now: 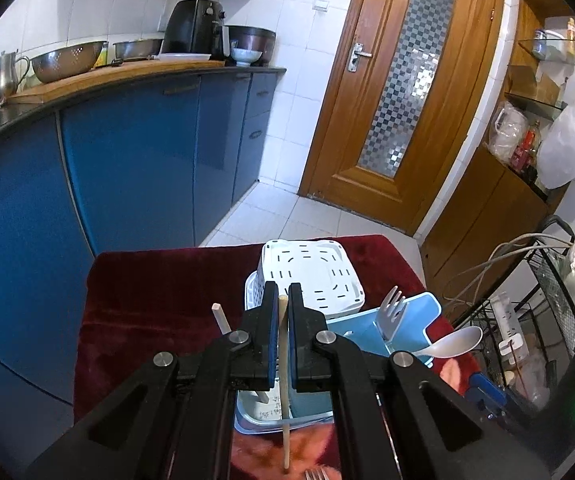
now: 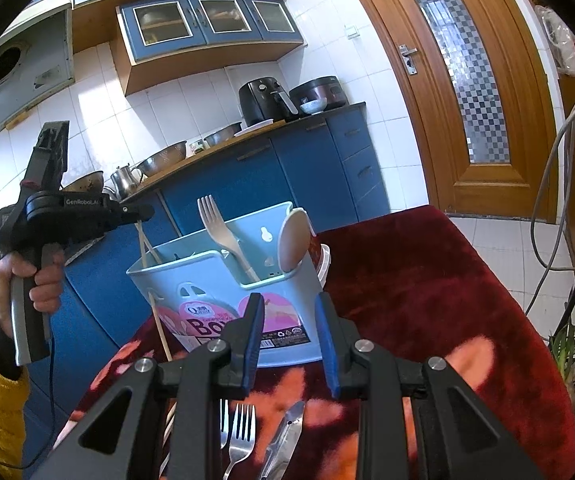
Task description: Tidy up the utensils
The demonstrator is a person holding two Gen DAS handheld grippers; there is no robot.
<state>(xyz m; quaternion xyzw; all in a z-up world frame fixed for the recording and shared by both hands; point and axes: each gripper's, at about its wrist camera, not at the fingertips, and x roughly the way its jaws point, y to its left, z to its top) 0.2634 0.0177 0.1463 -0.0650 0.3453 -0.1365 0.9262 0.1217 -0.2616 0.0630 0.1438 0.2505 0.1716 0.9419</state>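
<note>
Here the left gripper [image 1: 283, 300] has its blue-padded jaws clenched on a pale wooden chopstick [image 1: 284, 364], which runs nearly upright between the pads; its top end pokes just above the fingertips and its lower end reaches down towards the dark red velvety cloth [image 1: 147, 292] covering the table. Just beyond stands the light blue plastic utensil holder [image 2: 223, 280]. A second pale chopstick [image 1: 221, 319] leans inside its left compartment, while a beige plastic fork [image 2: 217, 224] and a whitish plastic spoon [image 2: 293, 244] stand in the smaller pocket on the right. Behind the holder, in the left wrist view, sits a white slotted plastic basket [image 1: 311, 276].

The right gripper [image 2: 289, 340] hangs in front of the holder with its jaws released, nothing between them. Below it on the cloth lie a shiny metal fork [image 2: 241, 436], tines pointing towards the holder, and a metal knife blade [image 2: 287, 432] just beside it to the right; another utensil lies partly hidden at the fork's left
</note>
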